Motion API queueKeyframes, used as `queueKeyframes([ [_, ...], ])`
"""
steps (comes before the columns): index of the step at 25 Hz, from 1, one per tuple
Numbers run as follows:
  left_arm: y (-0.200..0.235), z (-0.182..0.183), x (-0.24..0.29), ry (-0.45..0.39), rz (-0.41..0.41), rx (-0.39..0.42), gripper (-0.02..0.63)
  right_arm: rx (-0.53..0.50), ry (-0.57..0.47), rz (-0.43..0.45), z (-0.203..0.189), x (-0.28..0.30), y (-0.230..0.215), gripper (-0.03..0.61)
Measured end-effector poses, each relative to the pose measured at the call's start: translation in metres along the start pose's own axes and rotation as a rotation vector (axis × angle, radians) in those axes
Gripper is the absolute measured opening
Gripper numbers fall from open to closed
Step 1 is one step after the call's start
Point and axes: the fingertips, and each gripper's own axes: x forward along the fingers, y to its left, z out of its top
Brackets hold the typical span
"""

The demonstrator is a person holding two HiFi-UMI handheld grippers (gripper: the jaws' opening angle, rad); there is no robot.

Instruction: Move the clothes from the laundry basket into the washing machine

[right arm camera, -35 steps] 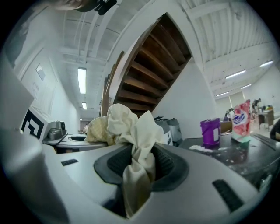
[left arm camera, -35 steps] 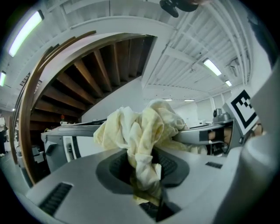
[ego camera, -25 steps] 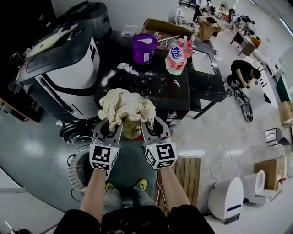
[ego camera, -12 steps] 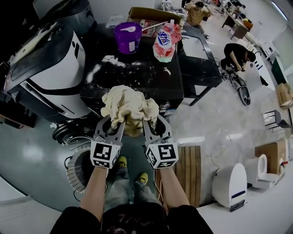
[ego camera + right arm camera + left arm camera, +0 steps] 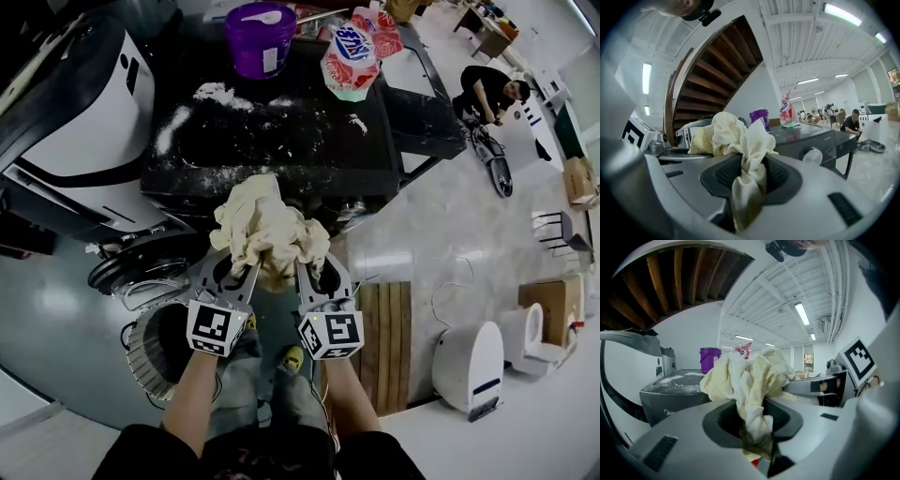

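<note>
1. My left gripper point(image 5: 249, 266) and right gripper point(image 5: 302, 270) sit side by side, both clamped on one crumpled cream-yellow cloth bundle point(image 5: 265, 223).
2. In the left gripper view, the jaws pinch a twisted fold of the bundle point(image 5: 750, 376), and the rest billows above them.
3. The right gripper view shows the same: a fold nipped between the jaws, with loose cloth point(image 5: 733, 133) heaped above.
4. The bundle is held in the air at the front edge of the dark-topped washing machine point(image 5: 281, 155), which is dusted with white powder point(image 5: 216, 94).
5. A purple tub point(image 5: 261, 37) and a detergent bag point(image 5: 352, 56) stand on the machine's far side.
6. The round ribbed laundry basket point(image 5: 148, 352) sits on the floor point(image 5: 56, 319) by my left forearm.
</note>
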Motion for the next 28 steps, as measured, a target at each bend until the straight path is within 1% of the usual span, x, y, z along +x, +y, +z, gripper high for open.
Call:
queueKeyframes([
  [4,0.003,-0.022,0.012,-0.007,-0.008,0.004,0.12,0.018,-0.004,-0.008,-0.029,0.01,-0.008,0.121],
  [8,0.001,-0.059,0.02,-0.02,0.015,0.018,0.12,0.03,-0.014,0.002,-0.067,0.012,-0.017,0.121],
  [13,-0.007,-0.117,0.026,-0.016,0.035,0.02,0.12,0.028,-0.003,0.029,-0.123,0.012,-0.029,0.121],
  [16,-0.01,-0.157,0.031,-0.02,0.05,-0.011,0.12,0.012,0.003,0.042,-0.156,0.013,-0.036,0.121],
  [18,-0.009,-0.178,0.038,-0.025,0.053,-0.008,0.12,0.007,0.005,0.048,-0.179,0.018,-0.042,0.121],
  [20,-0.007,-0.199,0.047,-0.03,0.051,0.007,0.12,0.004,0.002,0.053,-0.202,0.024,-0.048,0.121],
  [25,0.006,-0.26,0.07,-0.05,0.062,-0.001,0.12,-0.021,-0.021,0.075,-0.256,0.049,-0.062,0.121],
  [28,0.019,-0.286,0.088,-0.075,0.064,0.023,0.12,-0.033,-0.043,0.082,-0.281,0.068,-0.07,0.12],
])
